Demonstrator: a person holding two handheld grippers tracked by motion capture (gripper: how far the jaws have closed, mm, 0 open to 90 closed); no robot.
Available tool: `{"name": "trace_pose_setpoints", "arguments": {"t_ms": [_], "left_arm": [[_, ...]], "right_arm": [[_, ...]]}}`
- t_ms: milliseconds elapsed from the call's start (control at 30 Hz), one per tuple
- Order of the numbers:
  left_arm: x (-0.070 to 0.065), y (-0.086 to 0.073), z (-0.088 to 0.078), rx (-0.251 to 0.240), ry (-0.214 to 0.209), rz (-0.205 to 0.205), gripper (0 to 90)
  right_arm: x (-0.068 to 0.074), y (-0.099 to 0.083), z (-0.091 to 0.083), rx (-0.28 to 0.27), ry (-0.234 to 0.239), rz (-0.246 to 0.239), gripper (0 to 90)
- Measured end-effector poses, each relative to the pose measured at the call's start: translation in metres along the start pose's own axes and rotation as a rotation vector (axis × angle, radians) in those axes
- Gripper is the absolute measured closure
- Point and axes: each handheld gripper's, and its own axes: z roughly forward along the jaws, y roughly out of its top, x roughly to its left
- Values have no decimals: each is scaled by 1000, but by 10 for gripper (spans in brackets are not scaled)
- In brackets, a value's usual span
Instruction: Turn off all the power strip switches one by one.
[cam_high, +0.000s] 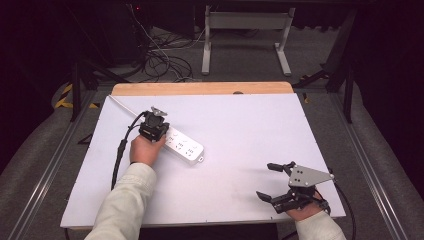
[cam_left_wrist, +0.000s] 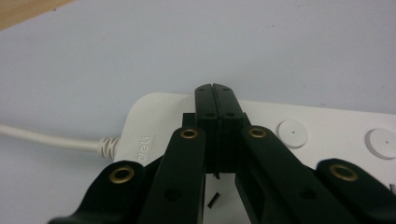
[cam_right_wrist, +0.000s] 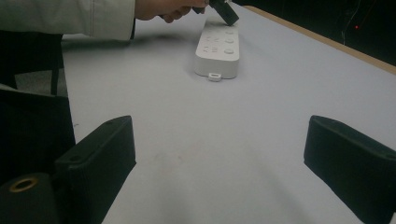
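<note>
Your left gripper (cam_high: 159, 131) has its jaws clenched together, empty, tips pressed down on the cord end of the white power strip (cam_high: 184, 145), which lies left of centre on the white table (cam_high: 240, 135). Your right gripper (cam_high: 272, 181) rests near the front right edge, jaws spread wide, grasping nothing.

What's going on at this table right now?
A person works at a white table with tongs in each hand. The left tongs, jaws closed together, are tipped down onto a white power strip near its cord end; whether they press a switch there cannot be told. The right tongs rest near the table's front edge, jaws wide open and holding nothing.
</note>
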Motion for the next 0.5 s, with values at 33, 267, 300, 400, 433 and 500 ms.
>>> {"name": "trace_pose_setpoints", "arguments": {"t_ms": [33,267,300,400,433,500], "left_arm": [[1,0,0,-1,-5,-2,900],[-2,10,-27,-100,-82,-26,900],[-2,12,-35,-130,-85,-26,899],[-5,16,-55,-186,-91,-6,835],[-6,16,-60,-197,-100,-3,765],[-7,14,-72,-222,-130,2,754]], "right_arm": [[0,0,0,0,0,0,93],[-2,-1,0,-1,-3,4,93],[-2,0,1,2,-4,4,93],[-1,0,1,4,-6,4,93],[-1,0,1,3,-8,4,93],[-1,0,1,3,-9,5,93]]}}
